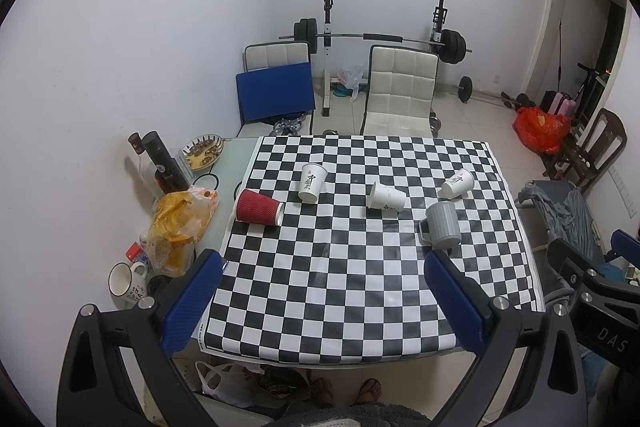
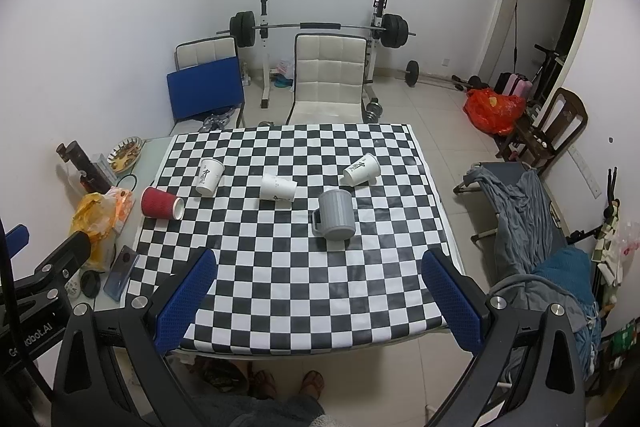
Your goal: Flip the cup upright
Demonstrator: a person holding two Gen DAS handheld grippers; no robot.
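Note:
Several cups lie tipped over on the checkered cloth. A red ribbed paper cup lies at the left. Three white paper cups lie further back: left, middle, right. A grey ribbed mug stands upside down. My left gripper is open and empty, high above the cloth's near part. My right gripper is open and empty, also high above the near edge.
On the table's bare left strip are dark bottles, a snack plate, an orange bag, a white mug and a phone. Two chairs stand behind the table. A cot with clothes is at the right.

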